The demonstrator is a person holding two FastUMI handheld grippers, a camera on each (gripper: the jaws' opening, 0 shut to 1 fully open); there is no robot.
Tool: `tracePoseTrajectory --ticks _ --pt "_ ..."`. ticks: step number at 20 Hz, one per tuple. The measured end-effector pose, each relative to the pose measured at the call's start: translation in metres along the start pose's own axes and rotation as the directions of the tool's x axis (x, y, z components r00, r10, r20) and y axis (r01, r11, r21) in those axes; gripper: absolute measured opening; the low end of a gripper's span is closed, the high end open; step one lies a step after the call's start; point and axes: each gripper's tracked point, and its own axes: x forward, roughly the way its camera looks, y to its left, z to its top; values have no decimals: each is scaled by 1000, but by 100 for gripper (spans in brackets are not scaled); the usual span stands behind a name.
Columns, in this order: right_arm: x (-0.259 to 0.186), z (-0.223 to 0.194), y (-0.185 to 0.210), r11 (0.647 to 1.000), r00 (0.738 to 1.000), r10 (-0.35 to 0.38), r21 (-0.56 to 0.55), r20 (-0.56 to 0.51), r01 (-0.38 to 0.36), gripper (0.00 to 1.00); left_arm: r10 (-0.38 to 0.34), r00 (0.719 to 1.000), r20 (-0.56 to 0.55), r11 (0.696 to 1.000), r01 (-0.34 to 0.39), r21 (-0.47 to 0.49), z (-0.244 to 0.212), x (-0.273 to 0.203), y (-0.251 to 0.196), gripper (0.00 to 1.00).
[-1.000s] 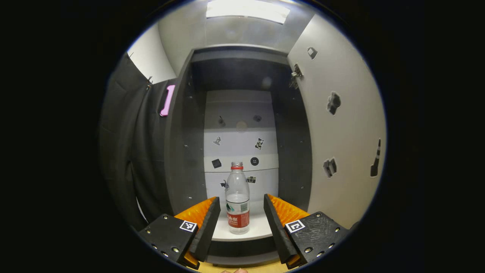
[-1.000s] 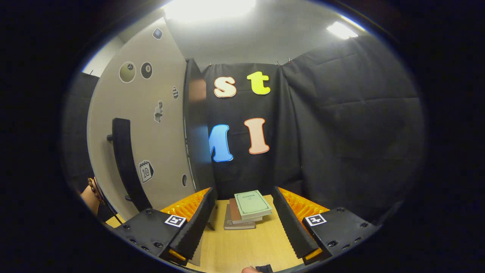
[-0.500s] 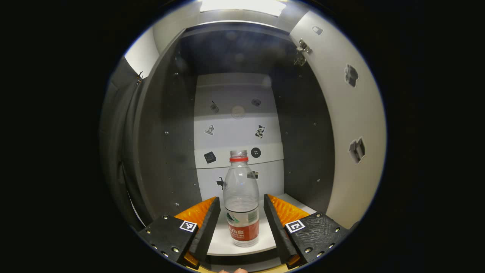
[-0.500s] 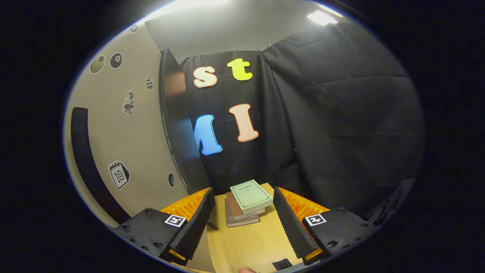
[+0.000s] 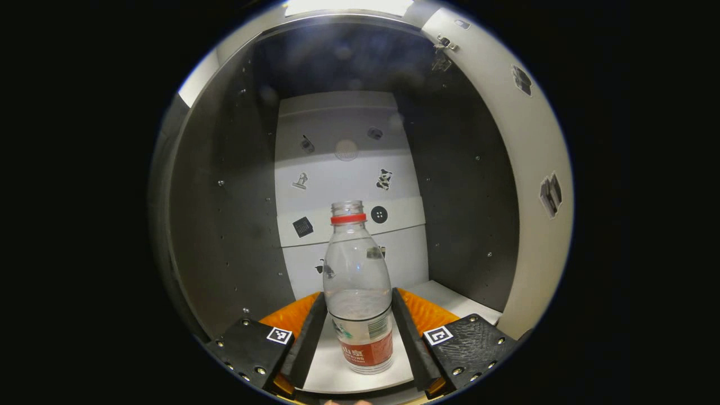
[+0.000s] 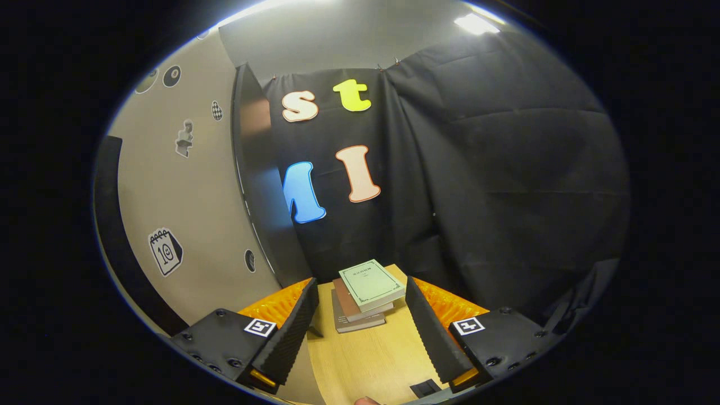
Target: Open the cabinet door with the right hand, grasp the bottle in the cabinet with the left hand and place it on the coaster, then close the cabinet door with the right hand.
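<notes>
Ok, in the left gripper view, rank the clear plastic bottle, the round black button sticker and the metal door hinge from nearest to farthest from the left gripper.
1. Clear plastic bottle with a red neck ring: upright between the fingers of the left gripper.
2. Round black button sticker: on the cabinet's white back panel, behind the bottle.
3. Metal door hinge: high up on the right, at the door's top.

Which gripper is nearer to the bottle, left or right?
Left. The left gripper has the bottle between its open fingers inside the cabinet. The right gripper points at books on the table.
</notes>
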Motion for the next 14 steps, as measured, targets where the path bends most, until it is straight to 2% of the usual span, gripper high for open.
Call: tracePoseTrajectory --ticks 4,6,7,14 --pt "-1 2 -2 1000 1000 6 -4 0 -6 98 -2 1000 2 1000 2 -17 1 -4 -1 66" --pt "-1 2 -3 1000 1000 11 -2 -2 -11 98 4 1000 8 999 -3 -42 2 -11 1 63" --pt "-1 3 -4 1000 1000 16 -1 -4 -16 98 6 1000 12 999 -5 -53 4 -15 3 65" --pt "-7 2 -3 998 998 68 -10 -15 -68 98 58 997 44 993 -53 -101 12 -68 25 65"
